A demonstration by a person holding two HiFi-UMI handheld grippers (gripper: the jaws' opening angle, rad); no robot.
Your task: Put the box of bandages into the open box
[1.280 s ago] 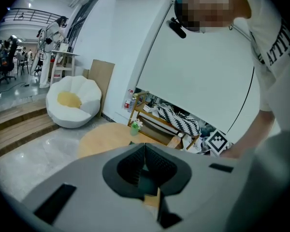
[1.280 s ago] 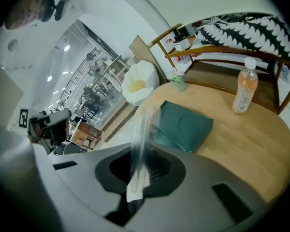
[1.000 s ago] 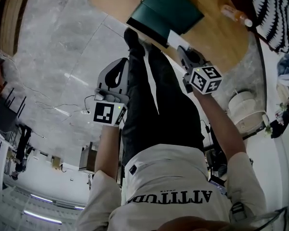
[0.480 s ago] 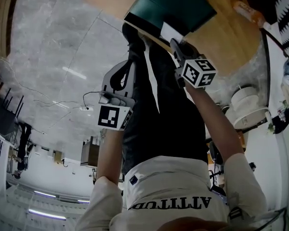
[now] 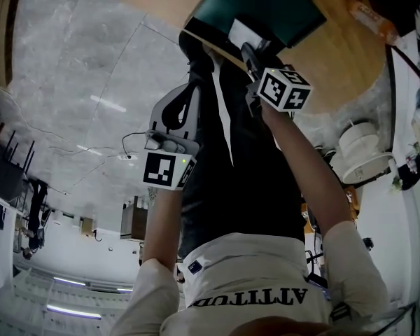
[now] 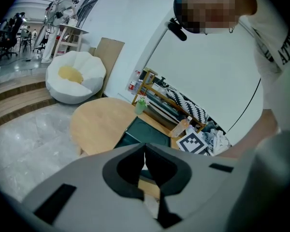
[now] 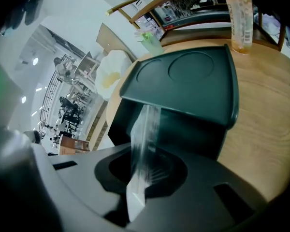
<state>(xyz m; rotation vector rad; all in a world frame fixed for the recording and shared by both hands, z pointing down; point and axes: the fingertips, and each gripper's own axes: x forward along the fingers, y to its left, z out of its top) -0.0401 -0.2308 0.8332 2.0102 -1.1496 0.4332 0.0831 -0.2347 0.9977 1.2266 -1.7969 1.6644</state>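
Note:
A dark green open box (image 5: 266,5) stands on a round wooden table (image 5: 336,61), its lid (image 7: 183,81) tipped up. My right gripper (image 5: 246,47) is shut on the box of bandages (image 7: 144,149), a thin white pack held edge-on. The pack (image 5: 239,31) reaches over the box's near rim into the dark opening. My left gripper (image 5: 185,93) hangs beside the person's dark trouser leg, short of the table. Its jaws are shut with nothing between them (image 6: 145,146). The green box (image 6: 145,132) shows just past them.
A bottle of orange liquid (image 7: 239,18) and a small green cup (image 7: 150,40) stand at the table's far side. Behind is a wooden shelf (image 6: 174,100). A white beanbag (image 6: 75,76) lies on the grey floor, and a white round object (image 5: 364,152) sits right of the table.
My right gripper has moved forward with the bandage box, from the table's edge to the green box's opening. The left gripper has hardly moved.

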